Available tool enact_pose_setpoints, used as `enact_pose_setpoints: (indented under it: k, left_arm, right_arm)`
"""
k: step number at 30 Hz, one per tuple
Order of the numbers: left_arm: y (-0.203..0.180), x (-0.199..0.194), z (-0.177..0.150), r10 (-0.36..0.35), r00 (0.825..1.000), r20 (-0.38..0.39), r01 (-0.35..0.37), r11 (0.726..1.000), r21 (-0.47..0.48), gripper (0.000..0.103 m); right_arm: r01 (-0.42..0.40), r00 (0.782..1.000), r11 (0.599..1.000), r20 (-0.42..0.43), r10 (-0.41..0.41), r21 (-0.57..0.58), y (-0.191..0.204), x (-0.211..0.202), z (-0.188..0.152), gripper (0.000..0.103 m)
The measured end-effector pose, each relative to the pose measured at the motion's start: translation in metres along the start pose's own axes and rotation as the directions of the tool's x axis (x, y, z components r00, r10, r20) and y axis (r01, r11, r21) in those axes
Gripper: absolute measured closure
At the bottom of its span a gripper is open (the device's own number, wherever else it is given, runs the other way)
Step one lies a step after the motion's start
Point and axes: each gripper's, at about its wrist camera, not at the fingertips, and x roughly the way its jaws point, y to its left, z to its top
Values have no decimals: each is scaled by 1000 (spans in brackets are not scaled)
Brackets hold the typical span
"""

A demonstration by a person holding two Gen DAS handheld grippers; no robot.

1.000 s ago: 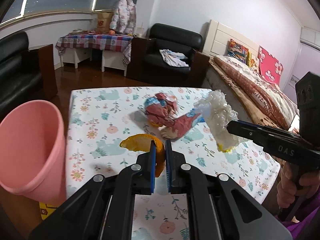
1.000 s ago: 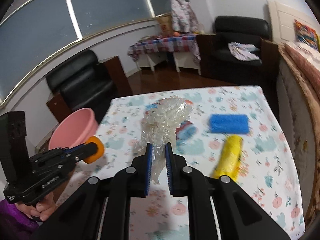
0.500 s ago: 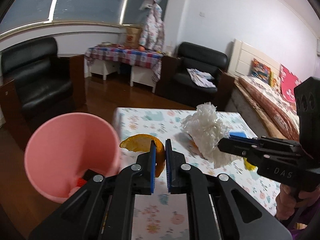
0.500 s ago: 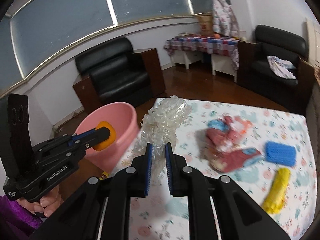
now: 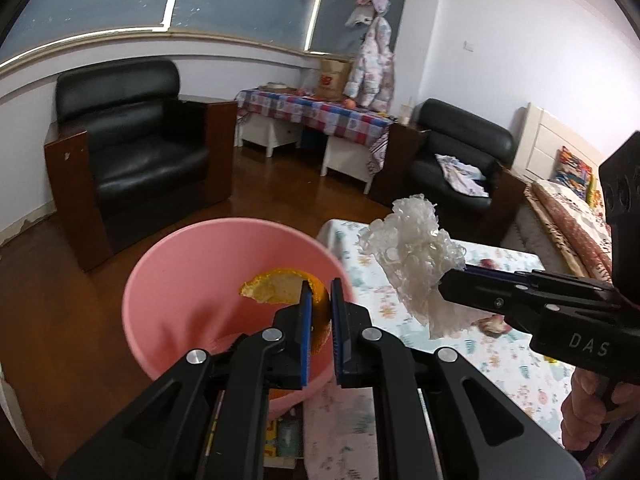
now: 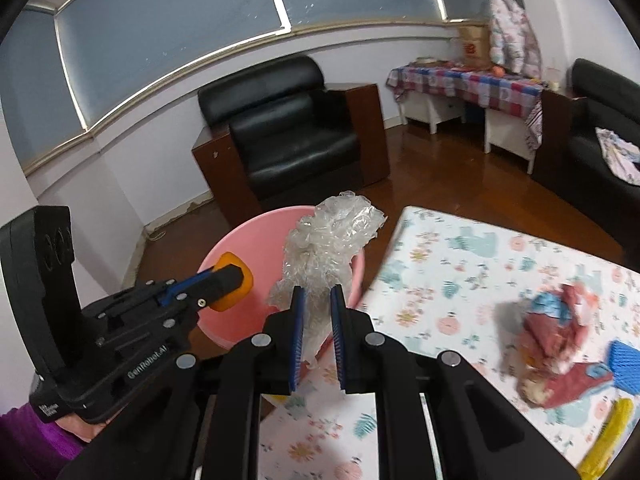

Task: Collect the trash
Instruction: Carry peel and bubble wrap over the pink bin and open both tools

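My left gripper (image 5: pixel 319 300) is shut on an orange peel (image 5: pixel 276 289) and holds it over the mouth of the pink bin (image 5: pixel 192 280). My right gripper (image 6: pixel 318 312) is shut on a crumpled clear plastic bag (image 6: pixel 328 240), held just right of the bin (image 6: pixel 256 240), above the table's left edge. The bag also shows in the left wrist view (image 5: pixel 416 256), and the peel shows in the right wrist view (image 6: pixel 236 284). A crumpled red and blue wrapper (image 6: pixel 560 332) lies on the floral tablecloth (image 6: pixel 460 264).
A blue sponge (image 6: pixel 626 364) and a yellow item (image 6: pixel 608 432) lie at the table's right side. A black armchair (image 5: pixel 136 156) stands behind the bin on the wooden floor. A second armchair (image 5: pixel 460 160) and a bed (image 5: pixel 572 216) stand to the right.
Both grippers have swung left from over the table toward the pink bin. The orange peel is now over the bin's mouth and the plastic bag is beside its rim.
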Motion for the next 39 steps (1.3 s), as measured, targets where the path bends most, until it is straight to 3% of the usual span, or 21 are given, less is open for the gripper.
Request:
enact_pose_setpoints:
  k: [12, 20, 24, 25, 31, 39]
  left_arm:
    - [40, 22, -7, 61, 996, -59, -66, 994, -89, 95]
    - [47, 36, -9, 110, 988, -104, -120, 988, -93, 93]
    - [50, 38, -9, 119, 986, -116, -132, 985, -108, 64]
    - [52, 38, -9, 115, 986, -118, -129, 985, -116, 61]
    - [55, 36, -8, 110, 986, -128, -127, 983, -136, 57]
    - [56, 28, -4, 120, 988, -100, -135, 979, -154, 57]
  right_arm:
    - [-22, 996, 1000, -88, 22, -2, 17, 62, 13, 90]
    - [-20, 993, 1000, -119, 21, 6, 18, 83, 5, 90]
    - [-12, 994, 1000, -109, 13, 5, 19, 88, 6, 89]
    - [-13, 994, 1000, -104, 14, 7, 19, 88, 7, 89]
    - [-28, 995, 999, -91, 30, 17, 17, 88, 8, 70]
    - [-49, 997, 999, -53, 50, 17, 13, 74, 12, 69]
